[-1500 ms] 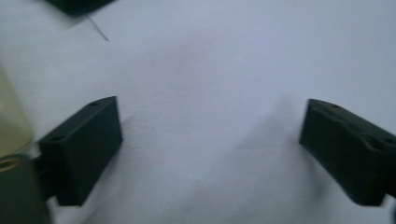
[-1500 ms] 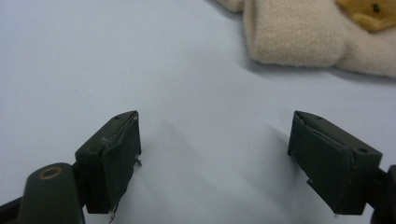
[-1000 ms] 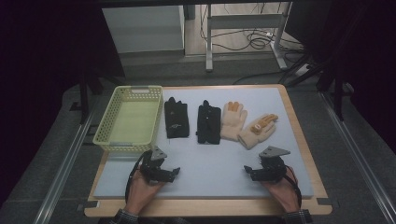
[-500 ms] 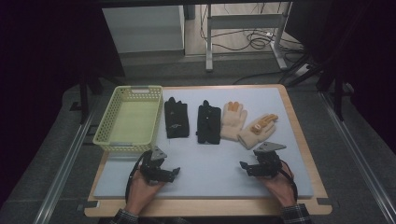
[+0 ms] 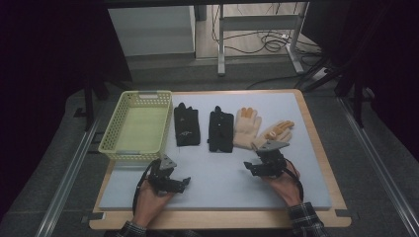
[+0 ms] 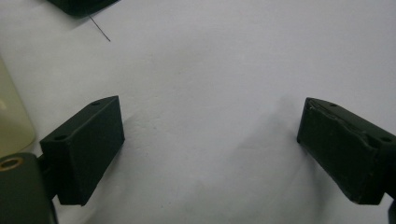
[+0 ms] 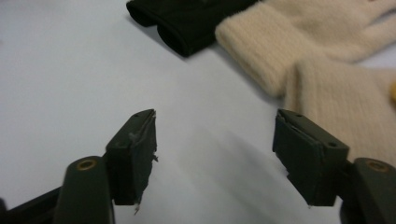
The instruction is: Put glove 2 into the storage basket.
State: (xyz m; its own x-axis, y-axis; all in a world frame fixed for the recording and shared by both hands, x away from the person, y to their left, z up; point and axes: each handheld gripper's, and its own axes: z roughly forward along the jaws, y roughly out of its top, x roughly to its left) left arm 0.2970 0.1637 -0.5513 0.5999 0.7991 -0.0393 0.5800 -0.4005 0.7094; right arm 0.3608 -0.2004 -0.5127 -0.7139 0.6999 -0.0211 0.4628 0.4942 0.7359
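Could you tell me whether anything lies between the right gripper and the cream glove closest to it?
Nothing visible does. The right gripper is open and empty over bare mat, its jaws having just been closing, with the nearest cream glove just beyond its jaws. In the right gripper view the glove's cuff lies unobstructed.

I see a pale yellow-green basket (image 5: 136, 126) at the left edge of the light grey mat (image 5: 222, 182), two black gloves (image 5: 187, 124) mid-mat, and two cream gloves (image 5: 246, 128) with orange fingertips toward the right edge. My sleeve cuff (image 5: 304, 219) is plaid (dark with lighter lines).
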